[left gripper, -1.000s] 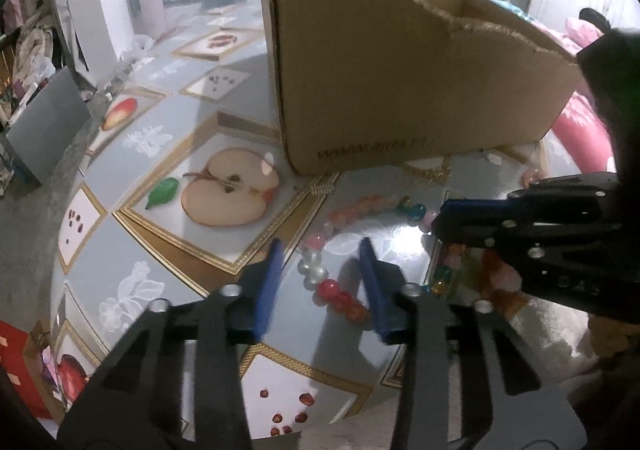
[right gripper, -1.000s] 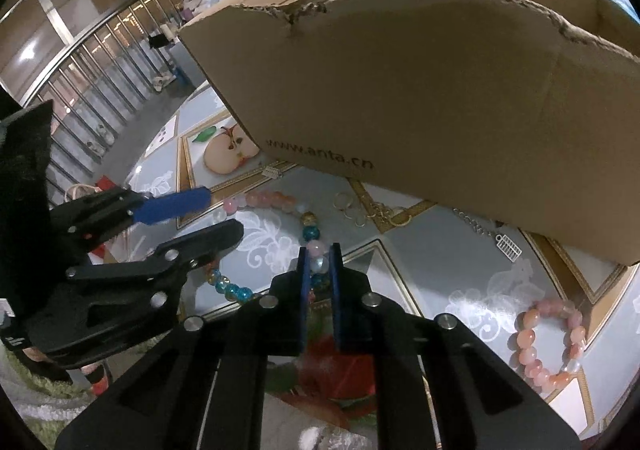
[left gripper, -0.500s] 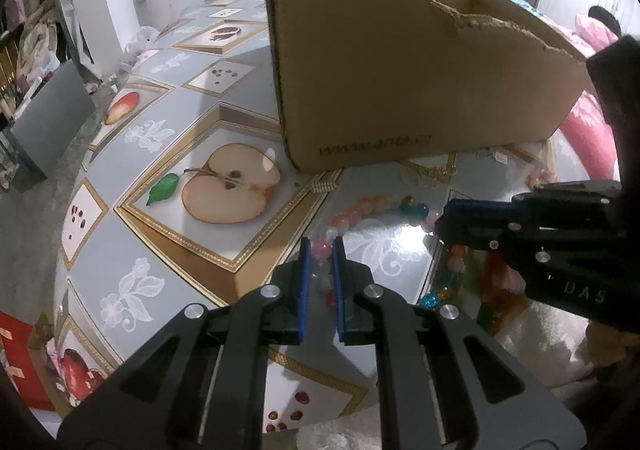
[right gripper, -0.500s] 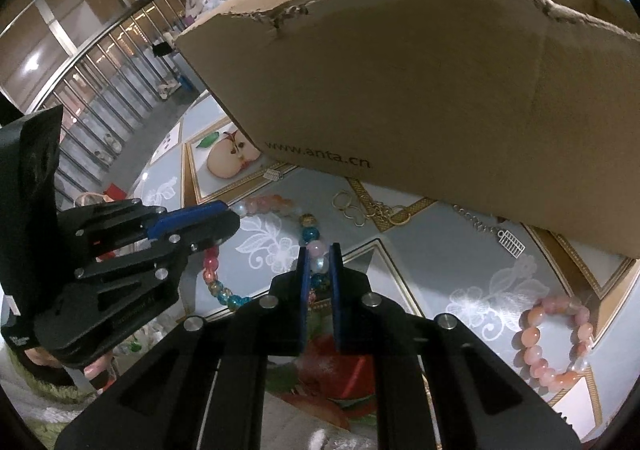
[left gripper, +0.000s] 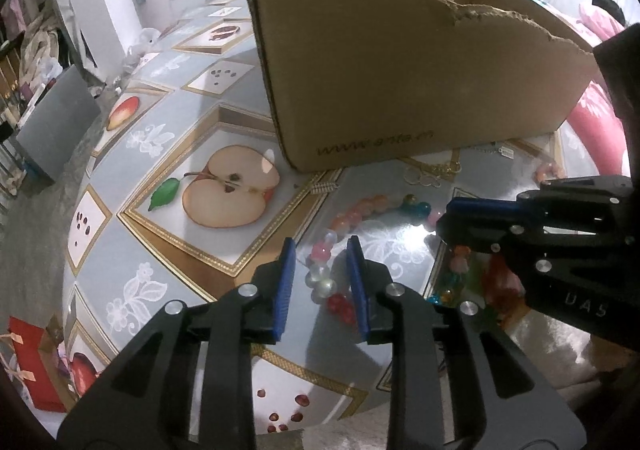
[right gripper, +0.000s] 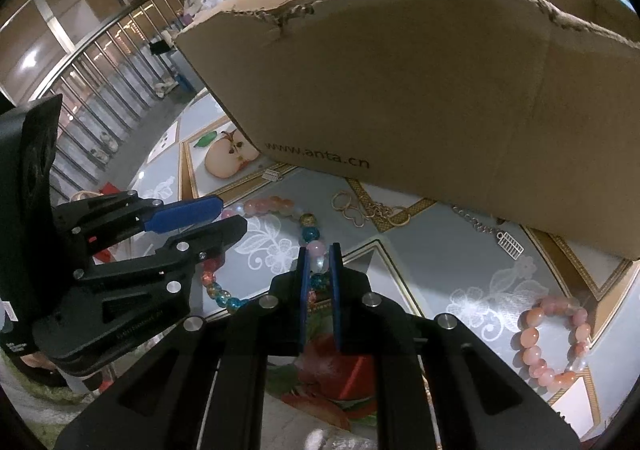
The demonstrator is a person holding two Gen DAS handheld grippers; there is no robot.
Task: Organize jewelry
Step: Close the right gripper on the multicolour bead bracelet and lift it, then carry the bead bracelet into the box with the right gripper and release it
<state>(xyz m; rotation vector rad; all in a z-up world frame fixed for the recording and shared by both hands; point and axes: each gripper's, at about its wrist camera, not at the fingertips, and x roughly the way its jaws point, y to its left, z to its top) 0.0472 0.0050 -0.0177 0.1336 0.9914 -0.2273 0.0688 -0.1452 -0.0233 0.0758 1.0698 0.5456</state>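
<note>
Little appears done: the multicoloured bead necklace [right gripper: 308, 234] is pinched by the right gripper [right gripper: 319, 264] while the left gripper [left gripper: 321, 278] is opening around it unpressed (pink bracelet [right gripper: 554, 338], gold chain [right gripper: 372, 210] and the rest lie outside the cardboard box [right gripper: 440, 90]).

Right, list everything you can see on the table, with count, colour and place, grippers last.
torn brown cardboard box: one, brown, back of the table.
multicoloured bead necklace: one, pink, teal, clear and red, laid in a loop in front of the box.
peach bead bracelet: one, peach-pink, right of the necklace.
gold chain with rings: one, gold, by the box's front edge.
silver chain with charm: one, silver, under the box's right front edge.
fruit-print tablecloth: one, grey-blue.
left gripper: black with blue pads, opening around the necklace's clear beads.
right gripper: shut on the necklace.
</note>
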